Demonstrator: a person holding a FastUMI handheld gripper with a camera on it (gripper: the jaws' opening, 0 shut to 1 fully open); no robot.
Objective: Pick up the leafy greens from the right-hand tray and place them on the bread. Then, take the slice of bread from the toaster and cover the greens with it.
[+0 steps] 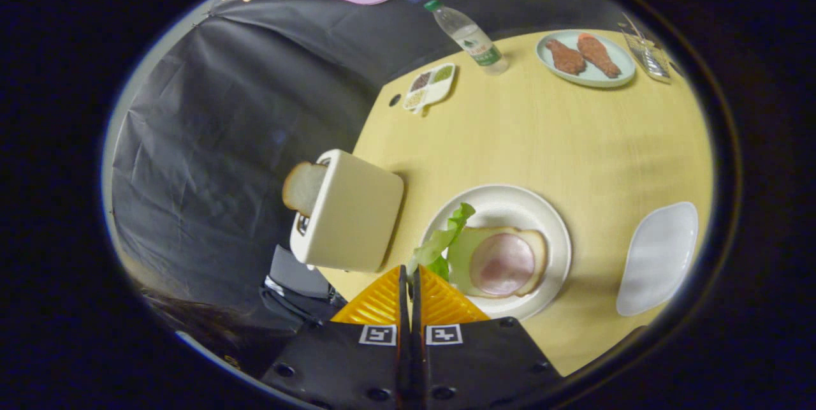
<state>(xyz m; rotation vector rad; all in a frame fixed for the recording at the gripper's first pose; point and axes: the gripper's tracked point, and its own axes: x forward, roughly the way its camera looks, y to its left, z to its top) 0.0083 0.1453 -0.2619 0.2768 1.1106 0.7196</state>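
My gripper [408, 273] is shut on a leafy green [444, 235], whose stem end is pinched between the orange fingers [380, 303]. The leaf hangs over the near-left rim of a white round plate [545, 213]. On that plate lies a slice of bread [540, 245] with a round slice of ham [503, 263] on top, just ahead and to the right of the fingers. A cream toaster [350, 213] stands to the left of the plate, and a bread slice [302, 187] sticks out of its slot. An empty white tray [658, 258] lies to the right of the plate.
Across the yellow table [561, 136] stand a water bottle [470, 37], a small divided dish of seasonings [430, 85], a pale plate with two pieces of fried meat [585, 56] and a clear glass [646, 53]. The table's left edge runs just behind the toaster.
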